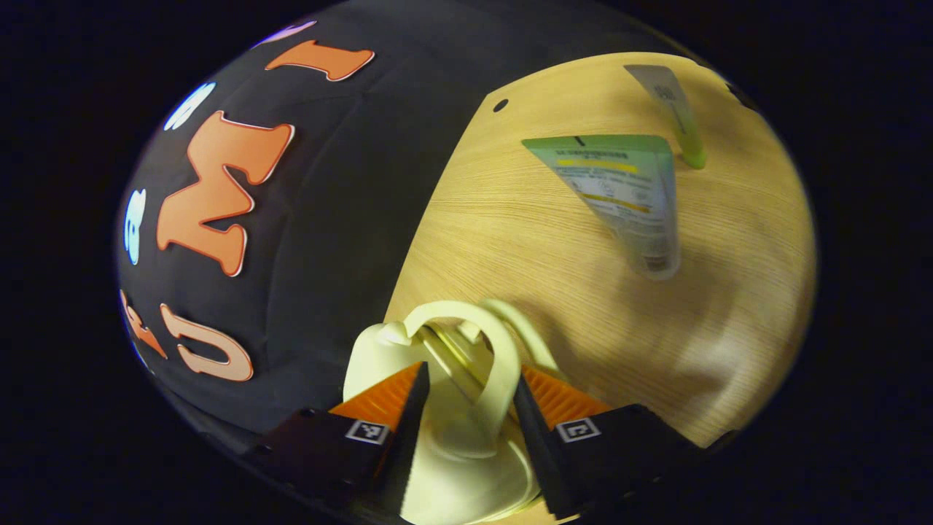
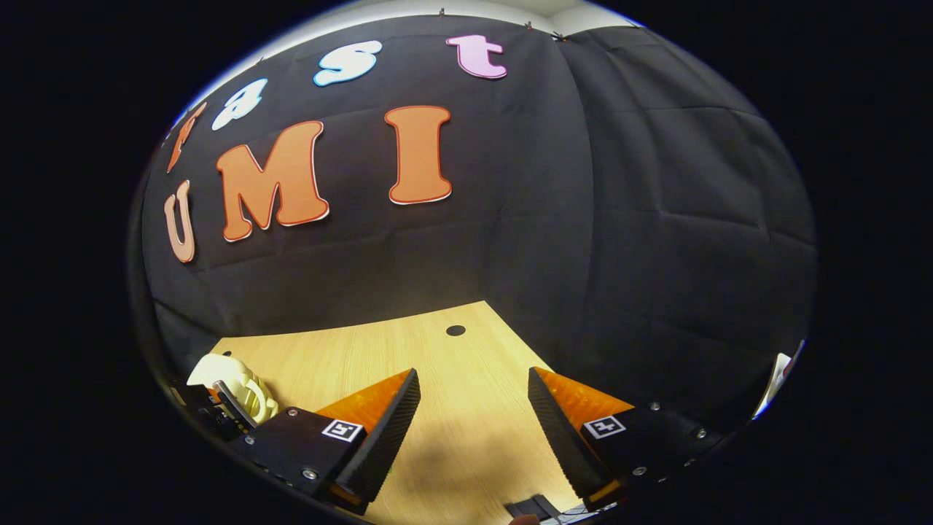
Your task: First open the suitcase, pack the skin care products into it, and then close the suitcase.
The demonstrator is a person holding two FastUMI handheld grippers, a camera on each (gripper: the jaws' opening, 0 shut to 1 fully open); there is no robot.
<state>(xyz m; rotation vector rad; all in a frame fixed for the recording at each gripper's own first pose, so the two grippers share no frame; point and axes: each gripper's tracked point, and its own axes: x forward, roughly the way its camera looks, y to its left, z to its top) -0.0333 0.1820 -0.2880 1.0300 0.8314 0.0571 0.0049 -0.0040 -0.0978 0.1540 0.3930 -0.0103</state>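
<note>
In the left gripper view, the pale cream suitcase lies close below the camera on the wooden table. My left gripper is shut on its arched handle, one finger on each side of the loop. Beyond it lie two skin care tubes: a large green-and-white tube and a thinner tube with a green cap. In the right gripper view, my right gripper is open over bare wood with nothing between its fingers. The suitcase shows at its far left, held by the other gripper.
The black cloth wall borders the table on two sides. A small dark hole marks the tabletop near its back corner. A dark flat object pokes in at the bottom edge of the right gripper view.
</note>
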